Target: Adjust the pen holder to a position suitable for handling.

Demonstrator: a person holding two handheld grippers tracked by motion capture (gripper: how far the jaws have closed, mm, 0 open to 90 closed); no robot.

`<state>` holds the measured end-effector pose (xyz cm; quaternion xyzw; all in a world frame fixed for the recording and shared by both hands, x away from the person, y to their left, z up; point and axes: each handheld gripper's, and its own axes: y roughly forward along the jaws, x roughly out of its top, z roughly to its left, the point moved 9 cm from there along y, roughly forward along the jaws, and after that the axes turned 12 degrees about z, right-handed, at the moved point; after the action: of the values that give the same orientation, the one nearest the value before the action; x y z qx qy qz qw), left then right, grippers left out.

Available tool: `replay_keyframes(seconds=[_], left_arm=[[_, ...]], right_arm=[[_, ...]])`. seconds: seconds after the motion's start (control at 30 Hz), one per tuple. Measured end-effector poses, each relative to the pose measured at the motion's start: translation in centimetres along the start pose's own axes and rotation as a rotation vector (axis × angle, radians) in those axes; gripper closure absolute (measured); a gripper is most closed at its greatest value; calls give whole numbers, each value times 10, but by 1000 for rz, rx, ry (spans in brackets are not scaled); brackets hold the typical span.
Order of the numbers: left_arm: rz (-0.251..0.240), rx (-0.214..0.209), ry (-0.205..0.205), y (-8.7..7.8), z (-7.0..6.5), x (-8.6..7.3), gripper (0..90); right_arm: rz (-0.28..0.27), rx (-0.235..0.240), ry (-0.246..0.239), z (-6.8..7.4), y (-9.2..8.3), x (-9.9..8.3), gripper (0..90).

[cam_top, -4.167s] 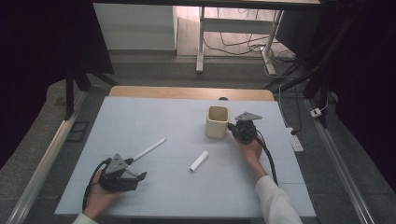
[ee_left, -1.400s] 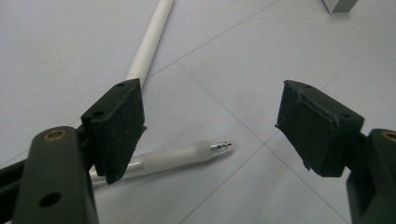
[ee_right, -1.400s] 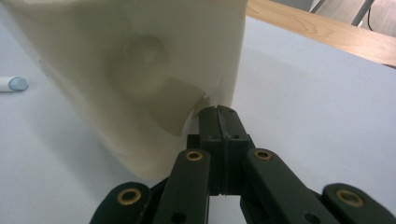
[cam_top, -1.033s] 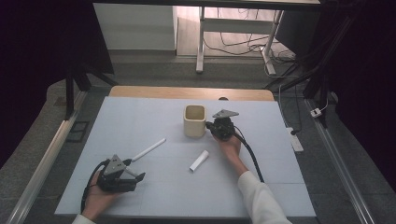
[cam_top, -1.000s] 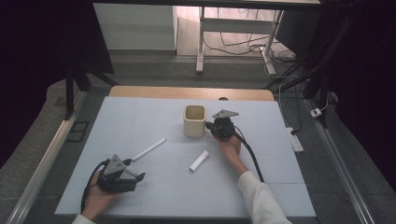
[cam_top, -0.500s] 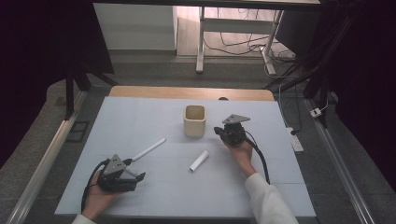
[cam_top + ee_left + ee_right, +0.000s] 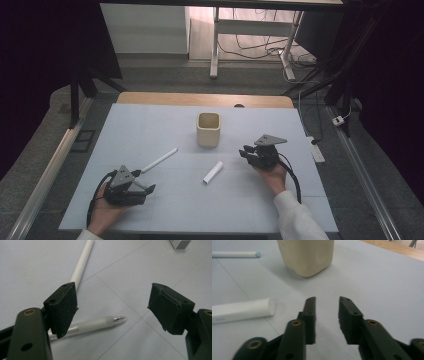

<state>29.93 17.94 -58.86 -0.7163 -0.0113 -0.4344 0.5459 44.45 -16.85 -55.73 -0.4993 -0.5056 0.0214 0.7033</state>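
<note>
Right gripper [image 7: 248, 152] sits right of the cream square plastic cup [image 7: 208, 129], clear of it; jaws have just been opening, now a narrow gap with nothing between. Short white cylindrical tube [image 7: 213, 172] lies near it, left. Left gripper [image 7: 148, 189] jaws spread wide over a clear-barrelled pen [image 7: 95, 325], not gripping. Long white stick [image 7: 159, 160] just beyond.

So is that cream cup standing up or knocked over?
Standing up. The cup sits on its base on the table, its open mouth facing up in the high view; nothing shows inside.
</note>
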Motion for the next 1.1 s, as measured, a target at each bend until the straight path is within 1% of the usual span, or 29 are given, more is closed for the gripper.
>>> replay_keyframes(seconds=[0.07,0.13,0.2,0.23,0.33,0.37,0.47,0.5,0.6,0.7,0.9,1.0,1.1], left_arm=[[-1,1,-2,0,0,0,231],[0,2,1,0,0,0,230],[0,1,2,0,0,0,230],[-1,1,4,0,0,1,231],[-3,-2,1,0,0,1,231],[-4,-3,-1,0,0,1,230],[-10,-8,-4,0,2,1,231],[-12,-10,-7,0,2,1,231],[-16,-14,-11,0,4,2,231],[-14,-15,-5,2,4,4,231],[-13,-4,30,1,2,5,231],[-21,-7,29,-2,3,6,232],[-25,-7,42,-5,2,7,236]], right_arm=[[-2,-5,1,1,-6,-5,606],[-21,11,16,2,-13,-8,577],[-24,22,17,3,-19,-13,546],[-20,22,14,4,-23,-16,536],[-31,20,10,5,-32,-25,501],[-30,33,8,7,-34,-28,488],[-38,33,1,9,-43,-37,458],[-30,29,-7,10,-46,-40,448],[-26,20,-19,11,-54,-49,435],[-27,19,-29,11,-60,-60,428],[-28,14,-8,5,-74,-78,421],[-31,17,-7,3,-77,-83,419],[-37,22,-13,4,-77,-83,418]])
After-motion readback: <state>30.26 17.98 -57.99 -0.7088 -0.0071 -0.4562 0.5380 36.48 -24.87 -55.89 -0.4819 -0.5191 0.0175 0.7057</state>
